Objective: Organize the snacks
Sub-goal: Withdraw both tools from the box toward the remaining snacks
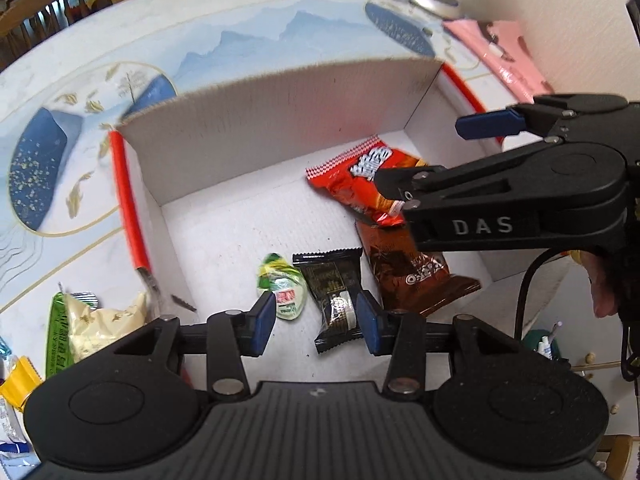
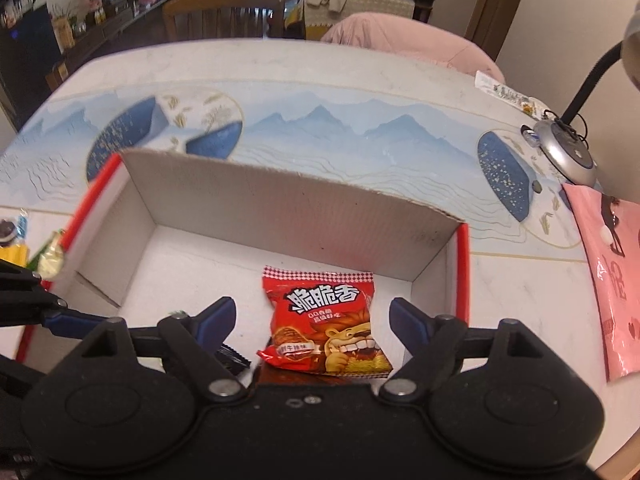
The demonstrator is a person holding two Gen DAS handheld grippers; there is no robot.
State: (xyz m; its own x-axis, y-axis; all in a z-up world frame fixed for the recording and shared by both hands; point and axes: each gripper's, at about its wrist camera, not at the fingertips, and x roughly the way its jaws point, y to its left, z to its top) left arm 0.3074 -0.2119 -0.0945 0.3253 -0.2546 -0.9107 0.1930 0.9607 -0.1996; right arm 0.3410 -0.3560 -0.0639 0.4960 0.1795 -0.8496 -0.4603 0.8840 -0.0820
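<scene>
A white cardboard box (image 1: 240, 128) with red edges stands on the table and holds a red snack bag (image 1: 356, 180), a brown bag (image 1: 416, 276), a black wrapped snack (image 1: 336, 292) and a small green-white candy (image 1: 284, 288). My left gripper (image 1: 316, 320) is open above the box, its fingers on either side of the black snack and the candy, holding nothing. My right gripper (image 2: 312, 316) is open above the red bag (image 2: 324, 320), which lies flat on the box floor (image 2: 188, 276). The right gripper shows in the left wrist view (image 1: 420, 152).
Outside the box's left wall lie a green bag of pale snacks (image 1: 84, 328) and a yellow wrapper (image 1: 16, 384). A pink bag (image 2: 612, 272) lies to the right, and a lamp base (image 2: 568, 156) stands at the far right. Chairs stand beyond the table.
</scene>
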